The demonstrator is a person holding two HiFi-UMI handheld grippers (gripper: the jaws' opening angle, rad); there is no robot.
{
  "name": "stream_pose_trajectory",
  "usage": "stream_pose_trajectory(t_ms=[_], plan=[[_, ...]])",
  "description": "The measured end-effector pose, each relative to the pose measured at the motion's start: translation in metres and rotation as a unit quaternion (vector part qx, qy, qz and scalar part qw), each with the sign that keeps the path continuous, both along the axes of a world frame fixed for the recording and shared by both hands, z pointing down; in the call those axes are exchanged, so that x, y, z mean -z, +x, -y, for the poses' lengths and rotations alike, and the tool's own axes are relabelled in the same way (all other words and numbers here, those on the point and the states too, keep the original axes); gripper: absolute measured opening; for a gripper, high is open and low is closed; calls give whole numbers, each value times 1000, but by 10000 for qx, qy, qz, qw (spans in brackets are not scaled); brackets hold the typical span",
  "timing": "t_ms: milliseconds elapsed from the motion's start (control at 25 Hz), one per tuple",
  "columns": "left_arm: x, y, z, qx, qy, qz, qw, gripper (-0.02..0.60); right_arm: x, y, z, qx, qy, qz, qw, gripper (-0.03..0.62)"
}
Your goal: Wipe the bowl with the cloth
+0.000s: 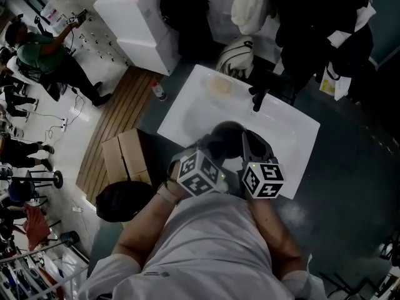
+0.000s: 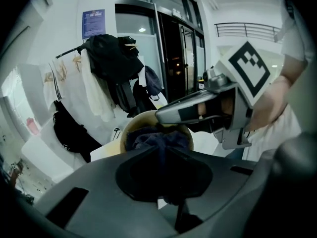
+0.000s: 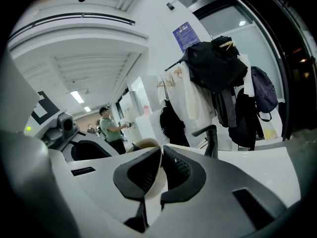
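Over the white table point(image 1: 287, 136) both grippers meet at a tan bowl point(image 1: 228, 135). My right gripper point(image 3: 161, 155) is shut on the bowl's rim point(image 3: 148, 145), which passes between its two pads. My left gripper point(image 2: 162, 150) is shut on a dark blue cloth point(image 2: 156, 139), and the cloth sits bunched inside the bowl point(image 2: 130, 125). In the left gripper view the right gripper's finger point(image 2: 190, 110) lies along the bowl's upper right rim. In the head view the marker cubes hide most of both grippers and the cloth.
A black handle-like fitting point(image 1: 259, 95) stands at the table's far edge, with a pale beige round thing point(image 1: 220, 86) left of it. Clothes and bags hang on a rack point(image 1: 250, 5) beyond. A cardboard box point(image 1: 125, 155) and a black bag point(image 1: 122, 200) sit at the left.
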State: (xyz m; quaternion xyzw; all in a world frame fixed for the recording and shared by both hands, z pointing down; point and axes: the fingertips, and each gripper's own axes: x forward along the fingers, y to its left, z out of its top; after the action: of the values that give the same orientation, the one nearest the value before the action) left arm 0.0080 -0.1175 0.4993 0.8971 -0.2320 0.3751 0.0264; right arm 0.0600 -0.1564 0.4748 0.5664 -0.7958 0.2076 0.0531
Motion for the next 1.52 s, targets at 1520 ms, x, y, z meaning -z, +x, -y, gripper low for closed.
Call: stream_pose_trajectory(t_ms=[1520], plan=[[64,-41,62,565,-1877,-3020,9329,46,46,-71,-33,2178,2251,-1842,9316,31]])
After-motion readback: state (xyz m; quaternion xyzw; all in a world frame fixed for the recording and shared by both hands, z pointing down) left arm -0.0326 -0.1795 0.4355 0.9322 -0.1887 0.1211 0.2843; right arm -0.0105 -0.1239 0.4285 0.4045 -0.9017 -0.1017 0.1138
